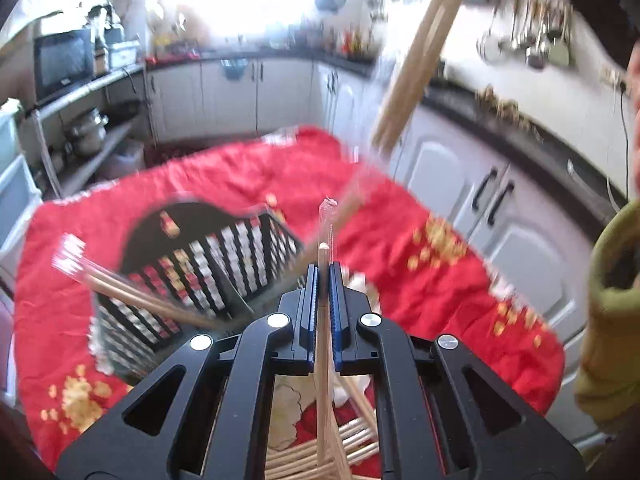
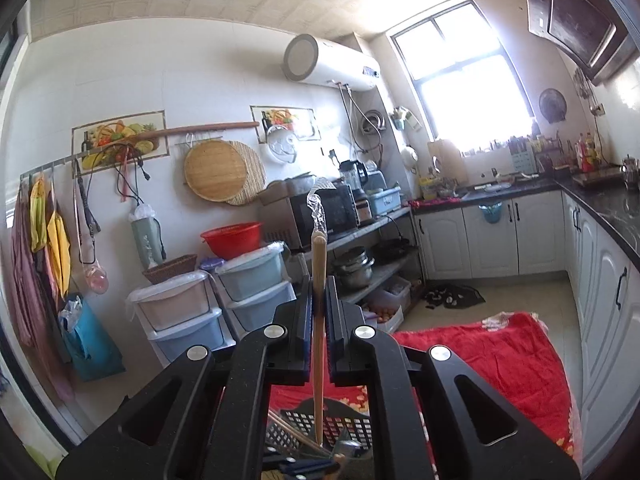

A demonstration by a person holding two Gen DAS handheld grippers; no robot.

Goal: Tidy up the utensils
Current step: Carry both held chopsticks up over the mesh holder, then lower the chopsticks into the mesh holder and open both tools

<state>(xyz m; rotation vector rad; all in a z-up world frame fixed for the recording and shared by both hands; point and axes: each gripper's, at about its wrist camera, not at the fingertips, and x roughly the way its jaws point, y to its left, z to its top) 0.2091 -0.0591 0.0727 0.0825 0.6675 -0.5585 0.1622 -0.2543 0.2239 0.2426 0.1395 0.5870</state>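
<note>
Left gripper [image 1: 324, 276]: clamps plastic-wrapped wooden chopsticks [image 1: 323, 300]; right gripper [image 2: 319, 292]: clamps wrapped wooden chopstick pair [image 2: 319, 276] | black perforated plastic basket [image 1: 224, 256]: on red cloth [image 1: 400, 216]

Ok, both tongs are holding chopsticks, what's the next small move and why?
Probably lower the right tongs: their plastic-wrapped wooden chopsticks already hang over the black slotted plastic basket, which already holds one wrapped pair.

Left claw [image 1: 324, 280] points down and forward, fingers pinched nearly together. Right claw [image 2: 319, 296] is raised, aimed level, fingers likewise clamped close.
</note>
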